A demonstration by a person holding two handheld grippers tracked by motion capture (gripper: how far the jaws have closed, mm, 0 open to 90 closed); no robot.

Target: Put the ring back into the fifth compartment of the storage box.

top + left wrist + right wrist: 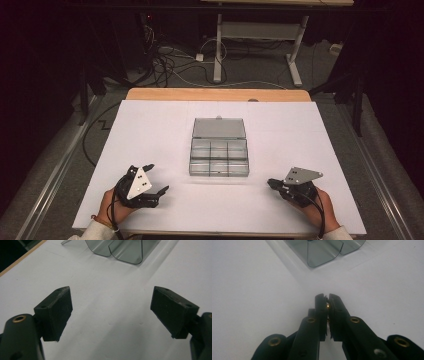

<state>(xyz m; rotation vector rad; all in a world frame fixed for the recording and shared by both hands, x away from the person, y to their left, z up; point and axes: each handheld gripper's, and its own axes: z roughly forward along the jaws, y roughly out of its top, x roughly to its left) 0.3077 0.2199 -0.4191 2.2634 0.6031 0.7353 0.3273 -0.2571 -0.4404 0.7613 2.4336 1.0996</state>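
Note:
A clear plastic compartment box (pixel 219 157) lies open in the middle of the white table cover, its lid (pixel 218 128) laid flat behind it, and its compartments look empty. My left gripper (pixel 156 178) rests at the front left, open, pointing toward the box. In the left gripper view the wide-apart jaws (pixel 111 290) have only bare white surface between them, with the box corner (pixel 125 250) ahead. My right gripper (pixel 270 182) sits at the front right, shut. In the right gripper view its pads (pixel 327 296) meet, with a tiny brass glint between them that I cannot identify; the box (pixel 322 252) lies beyond.
The white cover (pixel 150 125) reaches the table's wooden far edge (pixel 217 94). Beyond the table are a desk frame (pixel 218 50) and loose cables (pixel 165 60) on the floor. Open surface lies on both sides of the box.

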